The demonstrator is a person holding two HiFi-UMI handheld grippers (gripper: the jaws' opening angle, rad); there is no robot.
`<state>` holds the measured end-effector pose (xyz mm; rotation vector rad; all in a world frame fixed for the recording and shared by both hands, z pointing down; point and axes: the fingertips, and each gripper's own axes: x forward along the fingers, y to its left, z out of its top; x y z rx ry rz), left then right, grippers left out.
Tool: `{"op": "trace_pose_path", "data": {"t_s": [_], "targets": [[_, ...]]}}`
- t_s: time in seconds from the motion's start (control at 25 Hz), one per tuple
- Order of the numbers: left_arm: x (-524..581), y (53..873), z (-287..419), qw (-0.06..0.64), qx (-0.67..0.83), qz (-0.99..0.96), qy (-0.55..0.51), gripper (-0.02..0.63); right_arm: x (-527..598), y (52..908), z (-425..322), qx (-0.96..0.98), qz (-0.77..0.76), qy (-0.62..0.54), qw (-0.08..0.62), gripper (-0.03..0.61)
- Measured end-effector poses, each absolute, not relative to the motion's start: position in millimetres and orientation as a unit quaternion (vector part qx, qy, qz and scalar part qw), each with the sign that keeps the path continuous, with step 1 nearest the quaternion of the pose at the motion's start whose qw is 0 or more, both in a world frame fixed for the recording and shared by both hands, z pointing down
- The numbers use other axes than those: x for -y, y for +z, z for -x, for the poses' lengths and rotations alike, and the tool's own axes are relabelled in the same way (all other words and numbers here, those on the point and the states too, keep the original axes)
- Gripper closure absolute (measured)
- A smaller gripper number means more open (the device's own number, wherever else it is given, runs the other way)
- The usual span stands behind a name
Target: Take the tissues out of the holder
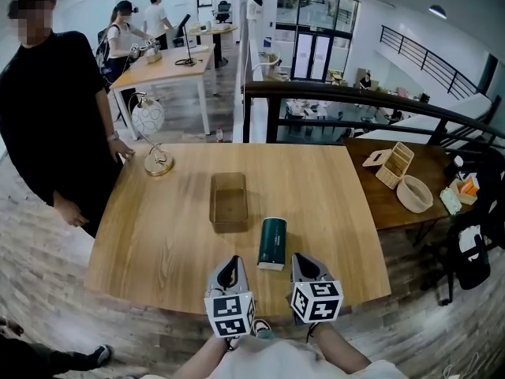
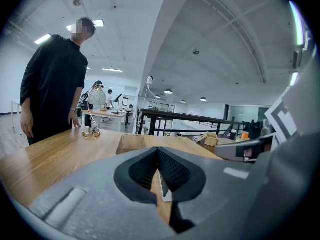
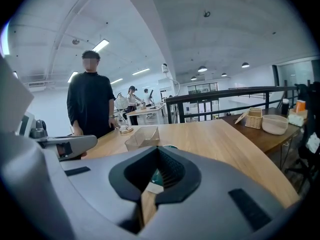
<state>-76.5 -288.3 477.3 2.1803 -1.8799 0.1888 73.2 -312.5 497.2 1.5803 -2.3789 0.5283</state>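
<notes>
A dark green cylindrical tissue holder lies on its side on the wooden table, its white end toward me. It rests between my two grippers and touches neither. My left gripper is to its left and my right gripper to its right, both near the table's front edge. In the left gripper view the left gripper is shut with nothing in it. In the right gripper view the right gripper is also shut and empty, and part of the green holder shows just behind its pads.
A clear rectangular tray sits just beyond the holder. A lamp with a gold base stands at the far left corner, where a person in black rests a hand. A lower side table on the right carries a basket and a bowl.
</notes>
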Motion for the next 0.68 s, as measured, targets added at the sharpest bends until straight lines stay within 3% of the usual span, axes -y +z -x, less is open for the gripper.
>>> {"op": "trace_pose_path", "data": {"t_s": [0.68], "targets": [[295.3, 475.3, 78.6, 0.126, 0.645, -0.751, 0.067, 0.621, 317.7, 496.0, -76.6, 0.809, -0.547, 0.177, 0.122, 0.575]]}}
